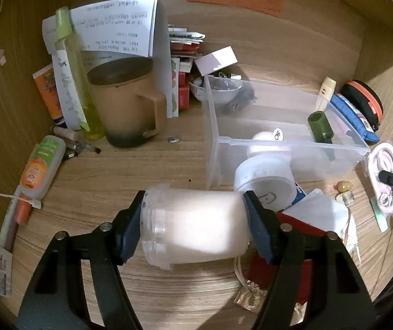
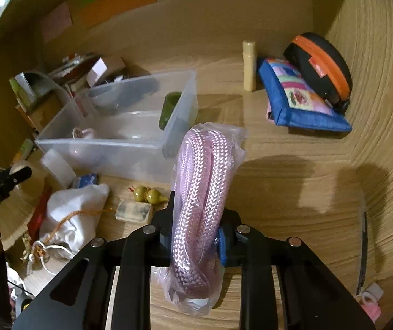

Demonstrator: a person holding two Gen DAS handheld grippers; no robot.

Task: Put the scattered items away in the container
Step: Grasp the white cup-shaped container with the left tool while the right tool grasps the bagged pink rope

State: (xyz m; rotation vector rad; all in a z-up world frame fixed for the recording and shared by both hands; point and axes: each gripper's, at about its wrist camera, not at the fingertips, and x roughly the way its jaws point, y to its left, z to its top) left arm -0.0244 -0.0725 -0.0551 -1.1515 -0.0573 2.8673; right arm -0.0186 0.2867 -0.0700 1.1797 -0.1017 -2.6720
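My left gripper (image 1: 193, 225) is shut on a white jar (image 1: 196, 225) with a clear cap, held sideways, one pad on the cap and one on the base. Beyond it stands the clear plastic container (image 1: 210, 115), holding a green bottle (image 1: 320, 126) and a white round item (image 1: 265, 140). My right gripper (image 2: 196, 236) is shut on a coil of pink rope in a clear bag (image 2: 207, 170), just right of the container (image 2: 114, 143). The left wrist view shows the rope bag (image 1: 383, 170) at the far right edge.
Loose near the container's front: a second white jar (image 1: 265, 184), a white cloth bag (image 2: 72, 214), gourd beads (image 2: 148, 194), a small block (image 2: 133, 210). A brown mug (image 1: 125, 101) and green spray bottle (image 1: 78, 74) stand left. A blue pouch (image 2: 301, 93) and black-orange case (image 2: 320, 63) lie right.
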